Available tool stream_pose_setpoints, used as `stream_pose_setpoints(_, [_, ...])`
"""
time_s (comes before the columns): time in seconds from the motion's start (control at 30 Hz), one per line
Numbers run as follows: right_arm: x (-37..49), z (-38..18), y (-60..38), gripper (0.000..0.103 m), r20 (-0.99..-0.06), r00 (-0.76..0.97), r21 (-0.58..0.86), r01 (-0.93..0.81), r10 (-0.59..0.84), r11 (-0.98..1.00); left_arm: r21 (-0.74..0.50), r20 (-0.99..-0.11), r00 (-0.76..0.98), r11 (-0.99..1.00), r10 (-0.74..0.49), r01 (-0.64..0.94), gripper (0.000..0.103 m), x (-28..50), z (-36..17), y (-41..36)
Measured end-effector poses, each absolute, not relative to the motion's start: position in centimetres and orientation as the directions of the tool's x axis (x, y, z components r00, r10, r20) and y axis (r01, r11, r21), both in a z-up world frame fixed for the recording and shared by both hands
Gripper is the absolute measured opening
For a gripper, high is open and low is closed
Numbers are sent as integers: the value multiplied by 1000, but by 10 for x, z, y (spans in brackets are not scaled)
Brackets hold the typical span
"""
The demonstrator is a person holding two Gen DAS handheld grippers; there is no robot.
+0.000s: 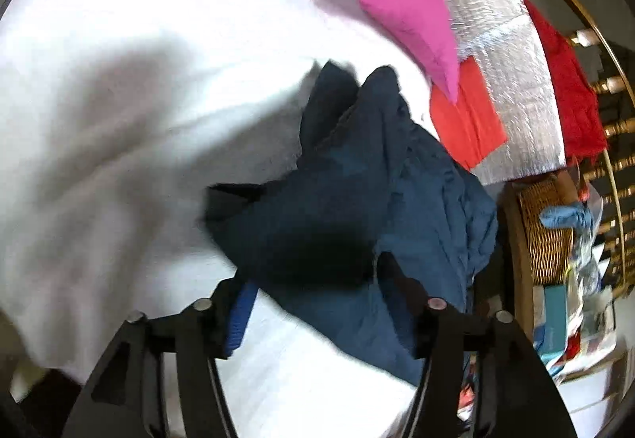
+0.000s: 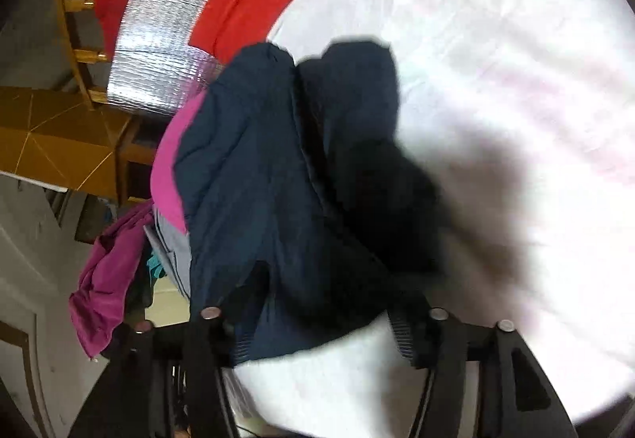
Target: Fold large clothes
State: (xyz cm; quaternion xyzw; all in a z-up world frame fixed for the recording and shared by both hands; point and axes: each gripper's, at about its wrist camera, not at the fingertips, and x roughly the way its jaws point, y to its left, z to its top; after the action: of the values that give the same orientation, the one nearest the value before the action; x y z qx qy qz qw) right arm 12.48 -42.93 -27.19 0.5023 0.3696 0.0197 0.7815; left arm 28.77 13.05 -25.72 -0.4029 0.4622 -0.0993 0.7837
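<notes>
White bed (image 1: pixel 119 61) – wooden rail (image 1: pixel 587 33), wicker basket (image 1: pixel 547 235).

Both fisheye shots were pretty bright but soft all over with motion blur, and the white bed sheet (image 1: pixel 119 41) (image 2: pixel 496 21) was blown out so badly you could barely make out its wrinkles. A big fuzzy grey shadow sat on the sheet in each view, beside the crumpled dark navy garment (image 1: pixel 357 180) (image 2: pixel 278 180), whose folds went nearly black and lost detail. The crinkled silver foil mat (image 1: pixel 504 53) (image 2: pixel 170 21) threw sparkly glare, and everything bent hard toward the dark round lens edges, where the wooden slatted chair (image 1: pixel 607 81) (image 2: pixel 79 5) curved and smeared.
</notes>
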Motion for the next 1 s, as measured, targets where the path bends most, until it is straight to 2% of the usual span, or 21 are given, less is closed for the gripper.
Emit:
stream_pose_setpoints(0.1, [116, -252, -449, 80, -578, 765, 741, 347, 284, 575, -648, -660, 624, 738, -419, -189, 77, 276, -231, 142])
stream_pose_setpoints(0.13, [119, -248, -455, 82, -580, 775, 726, 353, 250, 590, -621, -666, 639, 760, -384, -191, 78, 282, -226, 140])
stream_pose_setpoints(0.23, [153, -256, -459, 83, -571, 765, 747, 334, 298, 575, -541, -712, 622, 819, -326, -190, 82, 303, -222, 123])
stream_pose_setpoints(0.3, [178, -268, -455, 83, -630, 716, 703, 362, 301, 612, -482, -771, 572, 843, -280, -237, 87, 326, -231, 106])
stream_pose_setpoints(0.37, [202, -283, -447, 83, -659, 677, 694, 381, 328, 611, -422, -813, 536, 865, -228, -272, 87, 345, -243, 95])
stream_pose_setpoints(0.4, [206, -284, -445, 78, -657, 677, 695, 373, 332, 615, -416, -816, 534, 866, -221, -277, 87, 351, -249, 94])
stream_pose_setpoints(0.43, [210, -281, -440, 56, -658, 683, 675, 349, 316, 650, -421, -812, 539, 863, -223, -278, 87, 354, -253, 91])
stream_pose_setpoints(0.5, [214, -267, -429, 44, -669, 699, 608, 321, 251, 726, -434, -799, 558, 857, -225, -276, 87, 357, -254, 91])
stream_pose_setpoints(0.57, [214, -259, -427, 40, -655, 725, 592, 320, 211, 740, -419, -783, 586, 872, -206, -253, 87, 362, -250, 87])
stream_pose_setpoints(0.63, [222, -272, -430, 40, -698, 687, 572, 364, 203, 735, -383, -796, 576, 892, -186, -241, 87, 370, -255, 81])
stream_pose_setpoints(0.67, [226, -280, -430, 42, -715, 664, 573, 375, 221, 729, -369, -810, 558, 898, -183, -241, 89, 372, -260, 78])
stream_pose_setpoints(0.77, [222, -276, -436, 55, -725, 657, 568, 401, 207, 719, -372, -821, 540, 891, -185, -259, 89, 372, -265, 80])
stream_pose_setpoints(0.9, [192, -240, -437, 73, -682, 731, 477, 473, -27, 741, -322, -774, 625, 913, -102, -251, 89, 360, -242, 77])
stream_pose_setpoints(1.0, [191, -216, -418, 73, -592, 806, 470, 371, -26, 801, -286, -686, 725, 938, -60, -194, 89, 348, -218, 59])
